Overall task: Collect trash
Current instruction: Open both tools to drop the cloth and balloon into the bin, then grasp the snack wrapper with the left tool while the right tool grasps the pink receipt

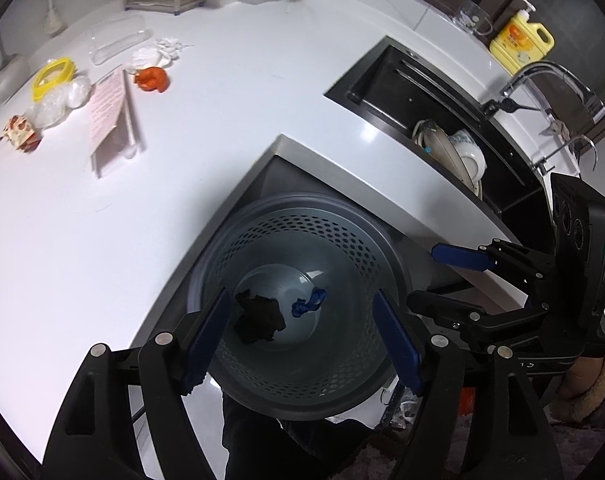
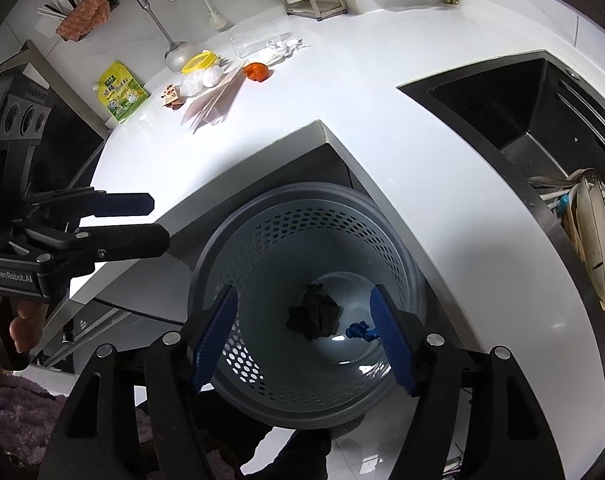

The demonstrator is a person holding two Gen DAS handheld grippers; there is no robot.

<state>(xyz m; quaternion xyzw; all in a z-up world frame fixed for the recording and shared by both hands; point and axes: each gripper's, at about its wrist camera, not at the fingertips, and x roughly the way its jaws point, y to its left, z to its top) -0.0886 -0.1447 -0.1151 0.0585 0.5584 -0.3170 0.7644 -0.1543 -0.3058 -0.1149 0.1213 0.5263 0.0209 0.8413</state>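
Both hand-held grippers hung over the perforated bin [image 1: 302,308] on the floor at the tabletop [image 1: 102,240] corner. Left hand-held gripper [image 1: 302,336] stood wide, nothing between its pads; right hand-held gripper [image 2: 304,336] likewise wide and empty. In the bin: a dark crumpled wad [image 1: 258,318] and a blue scrap [image 1: 308,302].

Rest of the trash sat well apart, at the far back of the tabletop: orange scrap [image 1: 152,79], white tissue wads [image 1: 148,56], clear crinkled plastic [image 1: 58,104], a small patterned wrapper [image 1: 18,133], a yellow ring [image 1: 53,76], a flat pink-printed packet [image 1: 108,112].

Risks:
- Clear plastic was low-contrast on white; pads could miss it or pinch only a fold, then drop it on the way.
- Flat packet lay flush, probably hard to get a pad under; it could slide.
- The clear tray [image 1: 118,40] looked like it might not be trash, hard to tell.
- Long carry back; a release off-centre could hit the rim [image 1: 238,224] and land on the floor.
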